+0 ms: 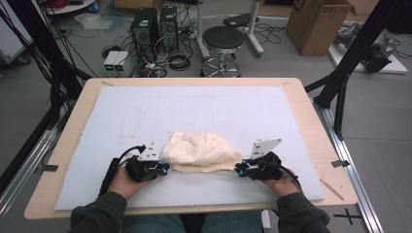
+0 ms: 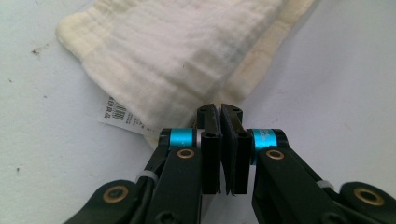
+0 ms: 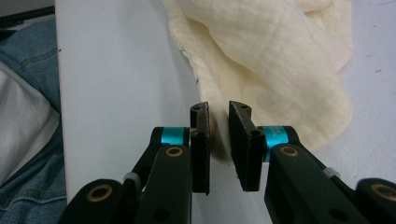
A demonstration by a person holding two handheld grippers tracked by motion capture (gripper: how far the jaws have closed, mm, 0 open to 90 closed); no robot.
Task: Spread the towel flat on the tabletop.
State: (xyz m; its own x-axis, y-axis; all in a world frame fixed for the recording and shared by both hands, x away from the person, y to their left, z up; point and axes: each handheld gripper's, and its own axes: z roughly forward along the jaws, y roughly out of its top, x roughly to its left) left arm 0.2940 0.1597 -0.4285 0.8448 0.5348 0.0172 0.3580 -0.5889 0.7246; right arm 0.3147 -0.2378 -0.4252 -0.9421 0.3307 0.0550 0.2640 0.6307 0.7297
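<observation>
- The cream cloth (image 1: 200, 151) lies crumpled in the lower middle of the high view, on the pale blue mat (image 1: 145, 111) that covers the wooden table (image 1: 311, 121).
- Its long axis runs side to side across that frame, from my left gripper (image 1: 165, 169) toward my right gripper (image 1: 239, 170). The heap is rounded along its upper edge and flatter along the lower one, with a thin flap trailing out toward the lower right.
- In the left gripper view the cloth (image 2: 187, 51) stretches from the upper left of the frame down toward the centre, folded in layers, with its narrow end pointing at my jaws. A white care label (image 2: 122, 115) sticks out from its lower left edge, lying flat on the mat.
- My left gripper (image 2: 219, 112) has its jaws pressed almost together at the centre of that frame, right at the cloth's near corner. I can't tell whether any fabric is caught in the slit between the pads.
- In the right gripper view the cloth (image 3: 280, 56) fills the upper right and slopes down toward the middle, its hemmed edge running from the top centre down into my jaws.
- My right gripper (image 3: 219, 116) is closed down on a fold of that edge: a bunch of fabric sits between the two pads, keeping them slightly apart.
- At the left of that view, past the mat's edge, I see my jeans (image 3: 28, 121).
</observation>
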